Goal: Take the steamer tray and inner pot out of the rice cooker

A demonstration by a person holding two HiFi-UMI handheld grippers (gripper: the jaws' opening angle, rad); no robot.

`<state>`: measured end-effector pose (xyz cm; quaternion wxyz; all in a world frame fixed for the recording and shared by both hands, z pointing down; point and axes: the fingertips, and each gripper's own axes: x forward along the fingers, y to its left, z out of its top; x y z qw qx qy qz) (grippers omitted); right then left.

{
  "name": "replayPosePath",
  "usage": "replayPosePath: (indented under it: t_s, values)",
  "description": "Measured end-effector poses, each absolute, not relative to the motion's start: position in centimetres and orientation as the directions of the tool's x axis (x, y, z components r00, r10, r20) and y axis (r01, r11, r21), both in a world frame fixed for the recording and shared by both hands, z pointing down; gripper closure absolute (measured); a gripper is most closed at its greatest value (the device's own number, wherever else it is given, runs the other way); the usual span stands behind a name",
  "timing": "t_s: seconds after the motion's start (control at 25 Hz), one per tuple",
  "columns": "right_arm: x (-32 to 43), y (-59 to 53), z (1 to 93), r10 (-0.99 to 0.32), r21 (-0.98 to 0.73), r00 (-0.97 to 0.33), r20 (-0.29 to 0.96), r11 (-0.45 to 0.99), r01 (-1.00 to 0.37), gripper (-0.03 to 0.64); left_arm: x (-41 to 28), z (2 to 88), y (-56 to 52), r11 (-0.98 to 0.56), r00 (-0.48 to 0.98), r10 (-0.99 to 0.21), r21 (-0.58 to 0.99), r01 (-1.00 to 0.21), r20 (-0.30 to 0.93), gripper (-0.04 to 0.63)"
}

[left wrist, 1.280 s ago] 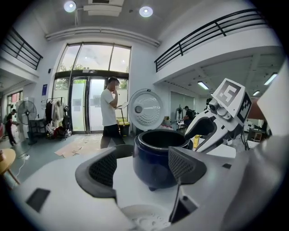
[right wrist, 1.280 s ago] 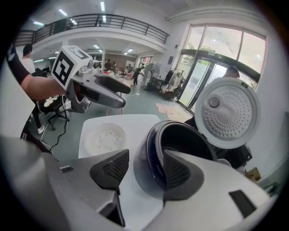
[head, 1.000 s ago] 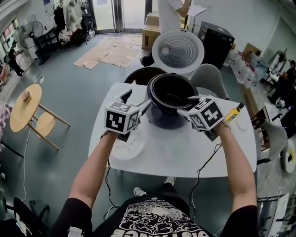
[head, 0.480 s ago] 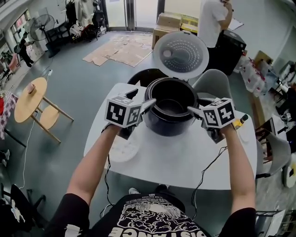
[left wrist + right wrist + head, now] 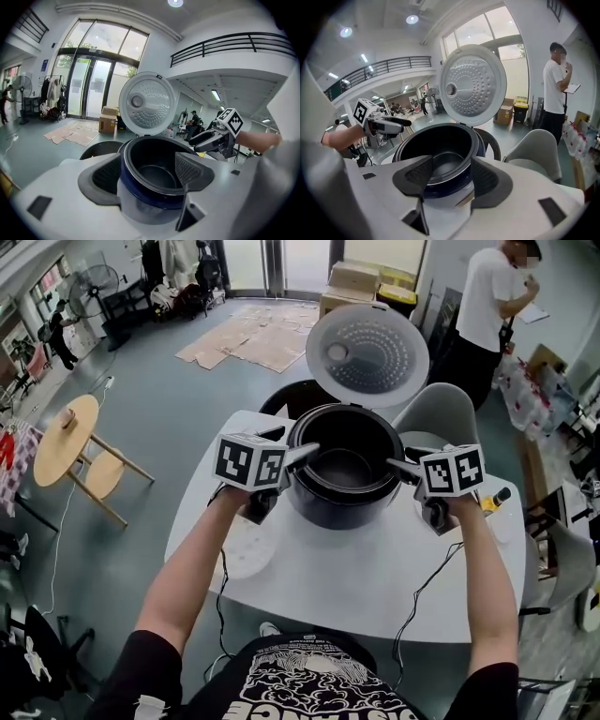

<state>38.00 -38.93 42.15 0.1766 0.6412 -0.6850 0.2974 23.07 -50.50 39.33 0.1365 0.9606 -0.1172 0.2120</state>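
Head view puts the inner pot (image 5: 345, 468) at frame center, seated in the rice cooker (image 5: 328, 509) on the surface (image 5: 356, 568), directly between your 2 tools: left tool (image 5: 307, 452) by its left rim, right tool (image 5: 397, 465) by its right, equally near. Both stand wide, gripping nothing.

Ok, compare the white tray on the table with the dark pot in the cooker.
The white tray lies flat on the table, outside the rice cooker; the inner pot sits inside the cooker. The tray is shallow and pale; the pot is deep and dark. Both are round.
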Motion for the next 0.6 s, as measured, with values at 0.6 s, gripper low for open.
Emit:
replayPosePath:
  t_s: [0.6]
  values:
    - [39.2, -40.7, 43.4, -0.773, -0.433, -0.299, 0.56, 0.035, -0.901, 0.35, 24.8, 42.5, -51.1, -0.813, 0.864, -0.026, 0.492, -0.311, 0.503, 0.245]
